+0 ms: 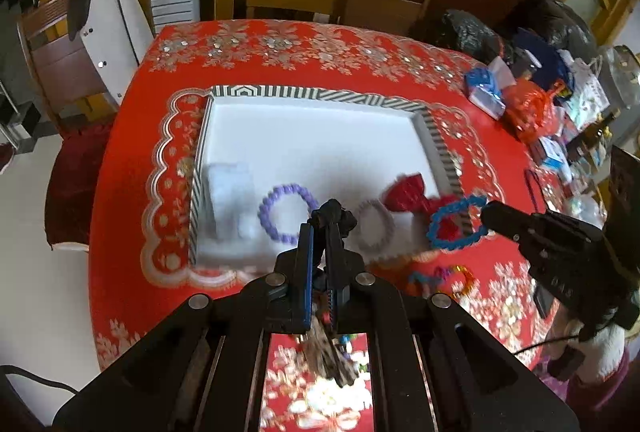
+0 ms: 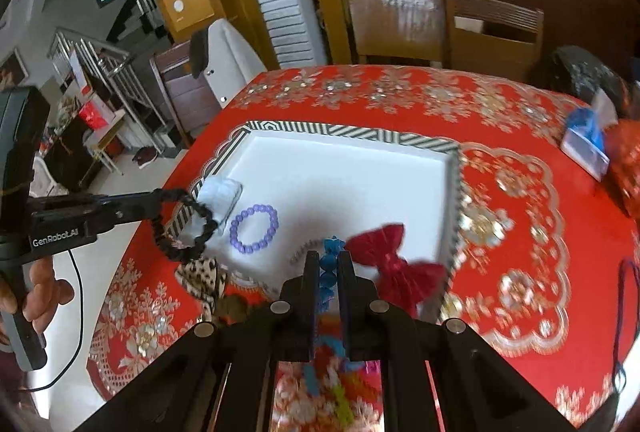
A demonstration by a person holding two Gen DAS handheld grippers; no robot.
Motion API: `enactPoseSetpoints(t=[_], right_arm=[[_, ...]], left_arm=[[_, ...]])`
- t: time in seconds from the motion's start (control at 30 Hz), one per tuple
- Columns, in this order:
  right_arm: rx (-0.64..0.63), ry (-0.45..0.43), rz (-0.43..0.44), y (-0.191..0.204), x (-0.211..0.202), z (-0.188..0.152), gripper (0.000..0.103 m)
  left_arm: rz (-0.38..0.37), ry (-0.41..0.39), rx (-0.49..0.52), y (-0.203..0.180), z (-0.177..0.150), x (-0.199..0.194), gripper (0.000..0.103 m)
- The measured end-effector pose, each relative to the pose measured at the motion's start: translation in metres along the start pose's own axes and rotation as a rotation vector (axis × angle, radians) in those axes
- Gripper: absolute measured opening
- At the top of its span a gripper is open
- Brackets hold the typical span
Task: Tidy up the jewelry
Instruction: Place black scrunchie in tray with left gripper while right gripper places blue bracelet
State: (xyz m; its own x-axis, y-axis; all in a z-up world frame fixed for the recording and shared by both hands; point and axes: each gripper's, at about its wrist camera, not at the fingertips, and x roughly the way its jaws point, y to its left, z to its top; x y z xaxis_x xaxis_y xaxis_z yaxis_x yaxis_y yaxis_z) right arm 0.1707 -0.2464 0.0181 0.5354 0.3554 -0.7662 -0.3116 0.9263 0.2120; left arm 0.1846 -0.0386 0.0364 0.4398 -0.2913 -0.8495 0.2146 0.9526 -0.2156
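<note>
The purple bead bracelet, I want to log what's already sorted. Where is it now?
The purple bead bracelet lies flat inside the white tray, near its front edge, between a clear plastic box on its left and a grey bracelet on its right.

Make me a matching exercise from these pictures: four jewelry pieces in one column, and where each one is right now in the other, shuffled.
Things:
1. purple bead bracelet
2. blue bracelet
3. black bracelet
4. red bow

Places:
A. pinched in the left tool
B. lying flat on the white tray floor
C. pinched in the right tool
D. draped over the tray's near right rim

Pairs: 1-B, 2-C, 3-A, 4-D
</note>
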Motion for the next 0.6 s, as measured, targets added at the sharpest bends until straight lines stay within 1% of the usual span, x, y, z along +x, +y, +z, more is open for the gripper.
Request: enactPoseSetpoints(t=[0.27, 0.43, 0.6], right_arm=[[-0.013, 0.048, 0.034, 0.001, 0.053, 0.033, 0.008], [0.011, 0.073, 0.058, -0.009, 0.087, 0.05, 0.008], [0.047, 0.108, 0.001, -0.037, 0.116, 0.062, 0.008]], left_arm=[[0.041, 0.021, -0.016, 0.004, 0.036, 0.041, 0.004], [0.032, 0.053, -0.049, 0.011, 0.054, 0.071, 0.004], [0.045, 0.081, -0.081, 0.021, 0.066, 0.101, 0.004]])
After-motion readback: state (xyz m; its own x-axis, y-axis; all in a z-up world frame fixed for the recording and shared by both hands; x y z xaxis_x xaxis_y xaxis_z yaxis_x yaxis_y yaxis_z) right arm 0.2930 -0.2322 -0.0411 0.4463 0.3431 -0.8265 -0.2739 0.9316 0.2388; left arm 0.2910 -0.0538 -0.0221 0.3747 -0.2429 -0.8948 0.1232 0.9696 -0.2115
